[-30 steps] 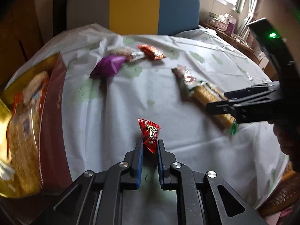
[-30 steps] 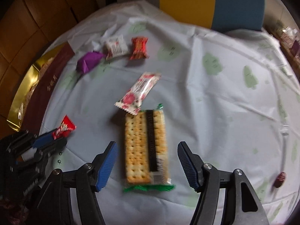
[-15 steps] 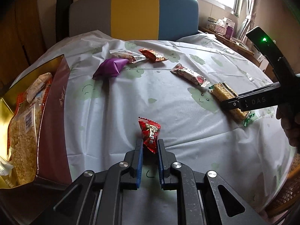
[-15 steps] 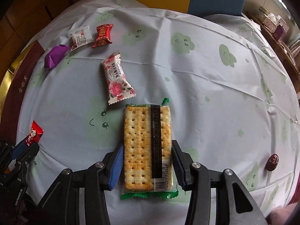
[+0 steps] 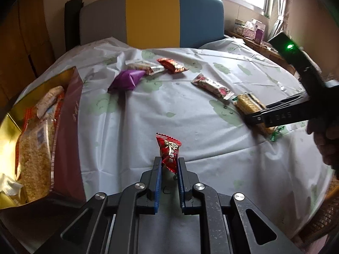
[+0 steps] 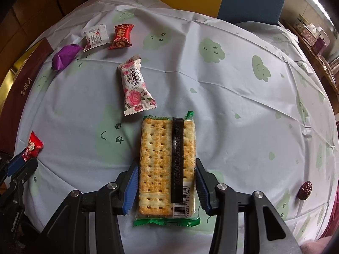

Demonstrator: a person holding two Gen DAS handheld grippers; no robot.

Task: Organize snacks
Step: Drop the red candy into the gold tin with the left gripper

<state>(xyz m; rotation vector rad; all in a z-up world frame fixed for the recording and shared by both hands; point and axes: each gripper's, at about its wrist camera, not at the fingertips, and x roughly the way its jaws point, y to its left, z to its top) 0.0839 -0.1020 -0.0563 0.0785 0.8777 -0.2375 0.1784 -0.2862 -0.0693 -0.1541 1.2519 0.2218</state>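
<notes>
My left gripper [image 5: 169, 165] is shut on a small red candy [image 5: 168, 152] and holds it above the table's near edge; it also shows in the right wrist view [image 6: 31, 147]. My right gripper [image 6: 166, 169] is shut on a cracker pack [image 6: 166, 165] with green ends that lies on the tablecloth, one jaw on each long side; the pack also shows in the left wrist view [image 5: 250, 103]. A rose-print packet [image 6: 135, 91], a red candy [image 6: 121, 36], a white packet [image 6: 96, 36] and a purple wrapper [image 6: 64, 56] lie farther out.
An open gold-lined box [image 5: 70, 127] with bagged snacks [image 5: 36, 148] sits at the table's left edge. A dark date [image 6: 305, 190] lies at the right edge. A grey, yellow and blue chair back [image 5: 152, 19] stands behind the table.
My right gripper has moved forward over the cracker pack and closed from wide open onto its sides. My left gripper still holds the red candy and has barely moved.
</notes>
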